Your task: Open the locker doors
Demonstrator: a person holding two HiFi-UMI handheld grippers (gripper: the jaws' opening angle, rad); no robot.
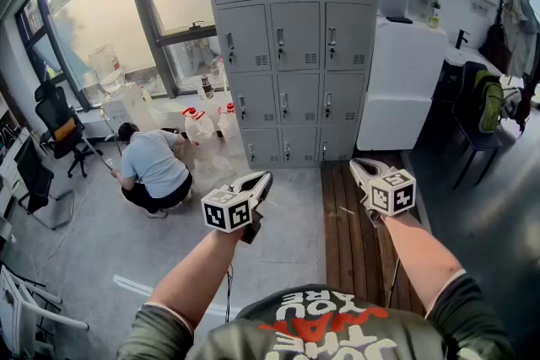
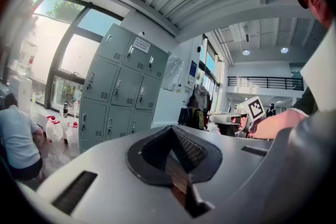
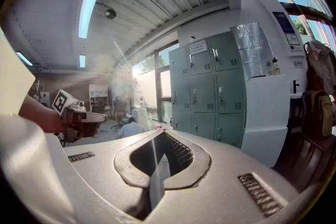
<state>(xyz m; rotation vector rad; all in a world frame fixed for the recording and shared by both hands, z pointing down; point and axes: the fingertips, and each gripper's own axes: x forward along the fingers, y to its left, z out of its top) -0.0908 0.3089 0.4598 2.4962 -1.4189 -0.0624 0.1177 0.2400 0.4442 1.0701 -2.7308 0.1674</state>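
Standing well back from the grey lockers (image 1: pixel 291 38) at upper centre, every door closed, the person carries the left gripper (image 1: pixel 261 180) and right gripper (image 1: pixel 360 168) at lower centre. Both have their jaws pressed together and empty, probably because no handle is within reach yet.

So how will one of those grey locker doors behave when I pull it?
The locker doors look like thin painted sheet metal: probably stiff, light, swinging easily. Their small handles look smooth, so possibly slippery. The tall cabinet seems heavy, unlikely to tip.
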